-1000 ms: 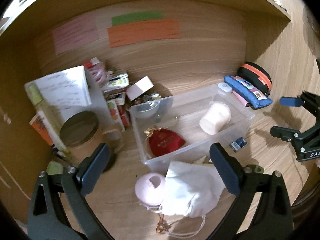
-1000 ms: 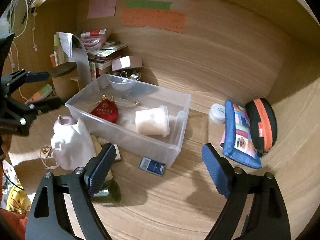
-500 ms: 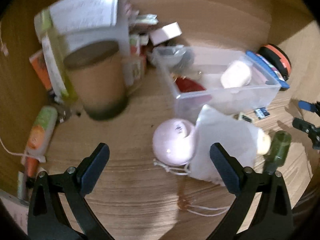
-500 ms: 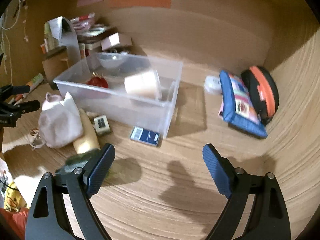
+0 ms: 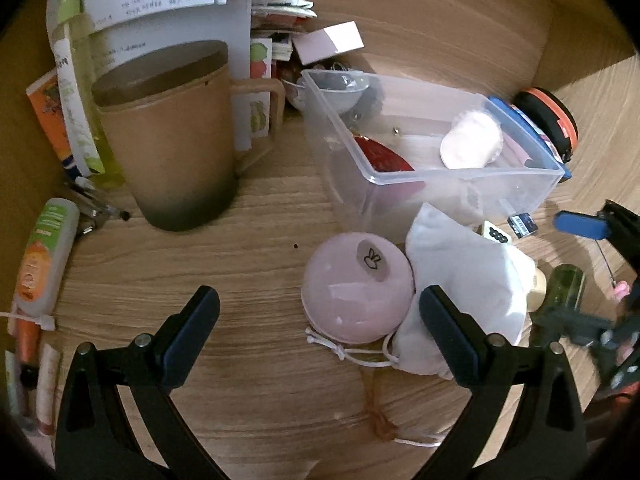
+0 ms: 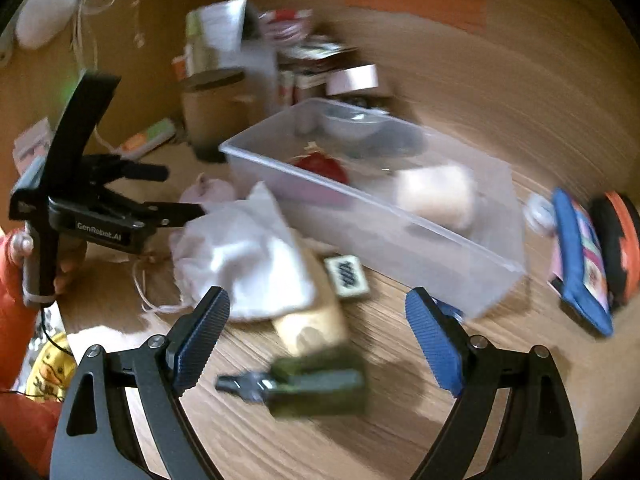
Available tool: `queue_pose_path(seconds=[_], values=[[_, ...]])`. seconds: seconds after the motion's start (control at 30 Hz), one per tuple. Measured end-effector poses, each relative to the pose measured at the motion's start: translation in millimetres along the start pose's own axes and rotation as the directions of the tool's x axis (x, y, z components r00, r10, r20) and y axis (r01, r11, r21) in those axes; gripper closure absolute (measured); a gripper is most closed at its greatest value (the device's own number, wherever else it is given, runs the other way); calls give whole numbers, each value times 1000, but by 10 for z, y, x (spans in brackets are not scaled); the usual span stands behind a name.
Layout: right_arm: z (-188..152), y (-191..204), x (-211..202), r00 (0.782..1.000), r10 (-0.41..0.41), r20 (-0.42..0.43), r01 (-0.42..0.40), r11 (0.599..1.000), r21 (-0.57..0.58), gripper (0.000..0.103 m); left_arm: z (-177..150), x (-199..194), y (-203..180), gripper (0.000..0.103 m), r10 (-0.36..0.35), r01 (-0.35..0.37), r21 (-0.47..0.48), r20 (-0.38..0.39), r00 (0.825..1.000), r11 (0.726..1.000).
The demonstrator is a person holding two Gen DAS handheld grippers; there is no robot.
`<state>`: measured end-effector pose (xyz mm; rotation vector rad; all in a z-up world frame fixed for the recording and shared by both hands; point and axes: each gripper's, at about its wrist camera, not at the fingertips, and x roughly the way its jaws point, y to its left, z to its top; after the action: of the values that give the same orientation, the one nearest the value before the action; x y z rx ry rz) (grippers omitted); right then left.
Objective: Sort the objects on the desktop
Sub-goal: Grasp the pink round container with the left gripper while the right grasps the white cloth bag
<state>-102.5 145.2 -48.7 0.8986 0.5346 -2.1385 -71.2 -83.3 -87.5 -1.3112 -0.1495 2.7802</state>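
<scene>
Both my left tongs (image 5: 319, 322) and right tongs (image 6: 316, 334) are spread, holding nothing. A white pouch (image 5: 464, 280) and pink ball (image 5: 356, 288) crowd the clear bin (image 5: 460, 184); a brown mug (image 5: 172, 140) stands beside it.

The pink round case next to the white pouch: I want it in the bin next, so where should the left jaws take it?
Grip the pink round case across its domed sides, coming from above. It lies flat on the desk, its right edge against the white pouch, so a side approach is crowded. The left gripper, open, looks wide enough, hedged.

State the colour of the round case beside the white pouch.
Pale pink round case, clearest in the left wrist view.
</scene>
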Motion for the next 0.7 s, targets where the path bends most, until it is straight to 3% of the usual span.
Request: queue_pose_path(seconds=[0.27,0.53,0.6,0.63,0.7], values=[[156,298,428,995,41,-91,-50,994,-100,15,51,109,69,1,-20,21,19,-22,1000,1000],[198,237,610,985,89,-146,-104,990,-93,16,89,205,93,1,-20,21,25,-37,999,999],[189,258,603,988,70,-139,-87,989,-121,28,85,208,85,5,-21,22,32,-34,999,999],[186,284,586,989,59,-133,-78,987,-141,32,85,217,78,13,-26,27,38,-36,999,999],[175,384,521,993,32,-109,-53,978,-200,49,77,233,77,24,-42,44,41,-44,998,998]])
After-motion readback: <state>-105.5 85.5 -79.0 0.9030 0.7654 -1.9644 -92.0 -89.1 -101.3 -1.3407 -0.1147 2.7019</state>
